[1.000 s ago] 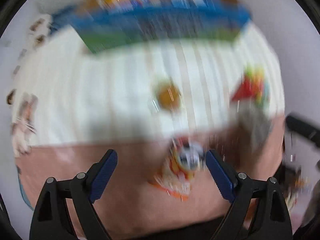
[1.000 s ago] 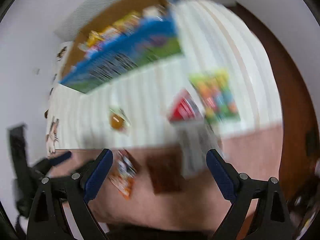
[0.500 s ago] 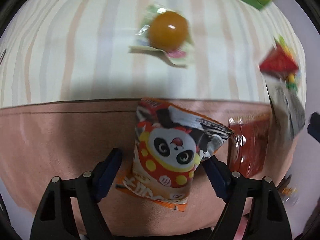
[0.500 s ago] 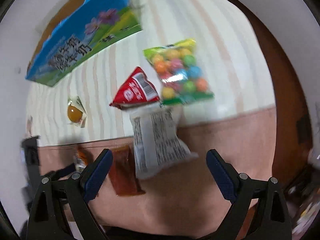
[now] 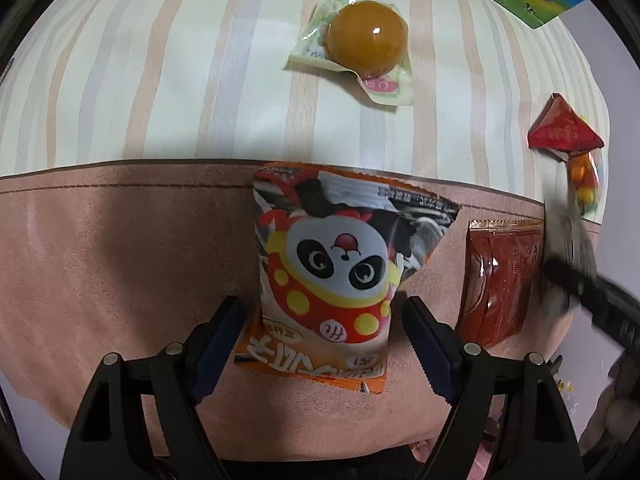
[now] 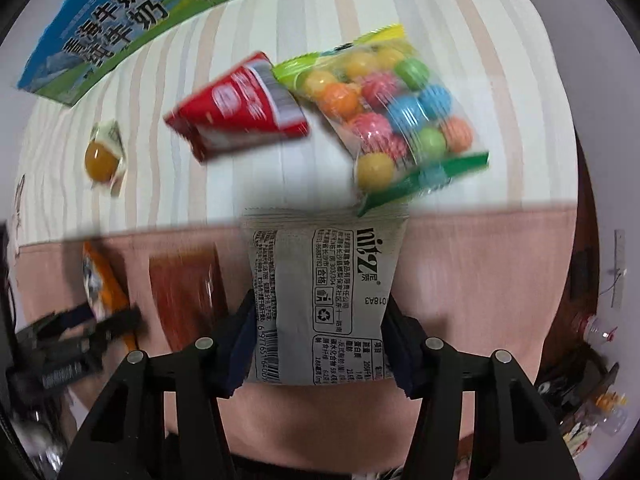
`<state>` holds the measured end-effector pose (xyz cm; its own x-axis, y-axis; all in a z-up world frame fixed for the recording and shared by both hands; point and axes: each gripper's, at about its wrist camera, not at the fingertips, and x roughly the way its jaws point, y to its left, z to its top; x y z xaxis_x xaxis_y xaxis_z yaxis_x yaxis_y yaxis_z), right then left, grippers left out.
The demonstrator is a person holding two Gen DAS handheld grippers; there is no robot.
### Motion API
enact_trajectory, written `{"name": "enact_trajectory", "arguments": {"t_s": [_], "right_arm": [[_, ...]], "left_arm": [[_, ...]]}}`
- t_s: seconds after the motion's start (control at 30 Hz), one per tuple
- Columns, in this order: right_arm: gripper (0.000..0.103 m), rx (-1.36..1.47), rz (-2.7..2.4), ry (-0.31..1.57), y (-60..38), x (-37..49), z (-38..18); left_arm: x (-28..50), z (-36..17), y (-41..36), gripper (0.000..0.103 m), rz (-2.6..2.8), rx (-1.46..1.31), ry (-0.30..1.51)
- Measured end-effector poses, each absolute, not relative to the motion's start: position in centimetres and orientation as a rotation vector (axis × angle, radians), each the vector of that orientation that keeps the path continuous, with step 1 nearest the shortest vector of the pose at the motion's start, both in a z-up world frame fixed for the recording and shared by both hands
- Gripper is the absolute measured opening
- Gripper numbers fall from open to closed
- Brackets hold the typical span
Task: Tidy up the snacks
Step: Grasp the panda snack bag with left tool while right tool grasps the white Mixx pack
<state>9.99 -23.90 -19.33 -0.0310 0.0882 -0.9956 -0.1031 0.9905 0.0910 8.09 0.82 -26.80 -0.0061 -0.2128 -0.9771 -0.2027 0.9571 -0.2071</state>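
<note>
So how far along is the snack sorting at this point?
Early. Nothing looks sorted yet. The right gripper has just closed on the grey packet; the left gripper straddles the panda packet. The jelly cup, red pouch, candy-ball bag and brown sachet lie loose.

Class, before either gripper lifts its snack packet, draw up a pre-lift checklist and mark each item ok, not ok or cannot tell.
1. Right gripper, jaws just closing, pads against both edges of the grey packet: ok.
2. Left gripper pressing the panda packet: not ok; the packet is between the pads, a gap shows by the right pad.
3. Grey packet clear of the candy ball bag: cannot tell; their ends meet in view.
4. Panda packet clear of the red sachet: ok.
5. Milk carton open for dropping off: cannot tell.
</note>
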Motion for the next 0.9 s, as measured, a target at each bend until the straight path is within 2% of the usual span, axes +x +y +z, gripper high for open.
{"name": "enact_trajectory", "arguments": {"t_s": [0.17, 0.2, 0.23, 0.27, 0.43, 0.5, 0.63, 0.9], "right_arm": [[0.061, 0.065, 0.159, 1.617, -24.9, 7.8, -19.3], [0.065, 0.088, 0.150, 1.619, -25.2, 7.8, -19.4], [0.068, 0.102, 0.143, 1.622, -25.4, 7.7, -19.6], [0.068, 0.125, 0.131, 1.617, -25.7, 7.6, -19.7], [0.067, 0.144, 0.100, 1.581, -26.8, 7.2, -19.9], [0.059, 0.121, 0.088, 1.567, -26.5, 5.8, -20.4], [0.059, 0.132, 0.090, 1.572, -25.8, 4.5, -20.6], [0.074, 0.153, 0.068, 1.599, -25.0, 4.4, -22.1]], "left_arm": [[8.4, -26.9, 1.4, 0.078, -0.001, -0.349, 1.571], [8.3, -26.8, 1.4, 0.073, 0.013, -0.333, 1.562], [8.4, -26.6, 1.9, 0.062, 0.023, -0.316, 1.553], [8.6, -26.3, 2.3, 0.056, 0.027, -0.303, 1.542], [7.0, -24.9, 4.9, 0.056, 0.080, -0.296, 1.531], [5.9, -24.9, 5.9, 0.056, 0.108, -0.289, 1.537], [4.6, -26.1, 6.9, 0.056, 0.105, -0.285, 1.576], [4.7, -27.6, 5.9, 0.057, 0.114, -0.269, 1.589]]}}
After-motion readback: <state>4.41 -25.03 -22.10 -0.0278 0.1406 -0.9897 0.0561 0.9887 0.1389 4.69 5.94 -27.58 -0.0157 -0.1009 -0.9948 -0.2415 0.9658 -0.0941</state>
